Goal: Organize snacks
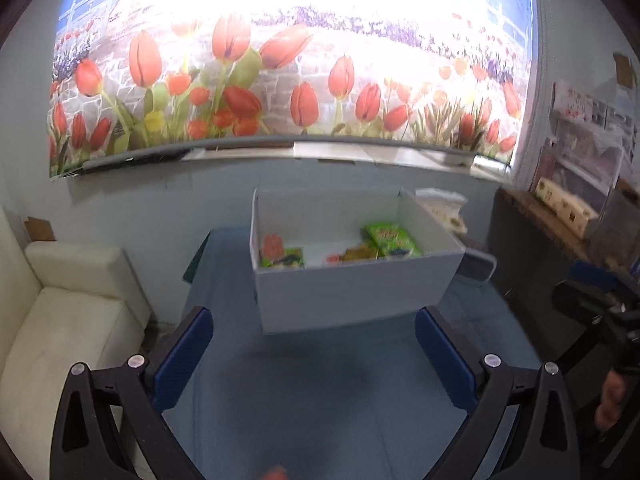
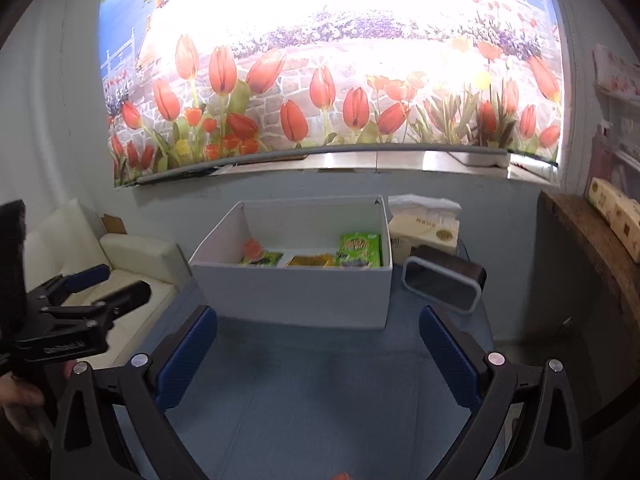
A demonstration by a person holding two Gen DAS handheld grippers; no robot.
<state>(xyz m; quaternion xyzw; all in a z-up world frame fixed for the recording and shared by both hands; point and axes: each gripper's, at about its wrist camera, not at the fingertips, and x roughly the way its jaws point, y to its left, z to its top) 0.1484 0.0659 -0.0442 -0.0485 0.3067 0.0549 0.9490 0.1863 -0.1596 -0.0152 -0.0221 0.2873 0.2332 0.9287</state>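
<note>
Now: left claw [image 1: 314, 344] and right claw [image 2: 318, 346] spread wide, gripping nothing, above blue bench [image 2: 320, 392]. Ahead of both: white box [image 2: 296, 292] holding green snack packets [image 2: 360, 250].

One white box [image 2: 296, 292] sits ahead of the right claw [image 2: 318, 356], which hangs with its two blue pads spread and nothing between them. Inside the box are at least four snack packs: one green pack [image 2: 360, 250] at the right, one yellow pack [image 2: 312, 261] in the middle, one green-edged pack [image 2: 262, 259] at the left, and one orange pack [image 2: 253, 248] behind it. Right of the box: one tissue box [image 2: 426, 232] and one dark speaker [image 2: 444, 284].
</note>
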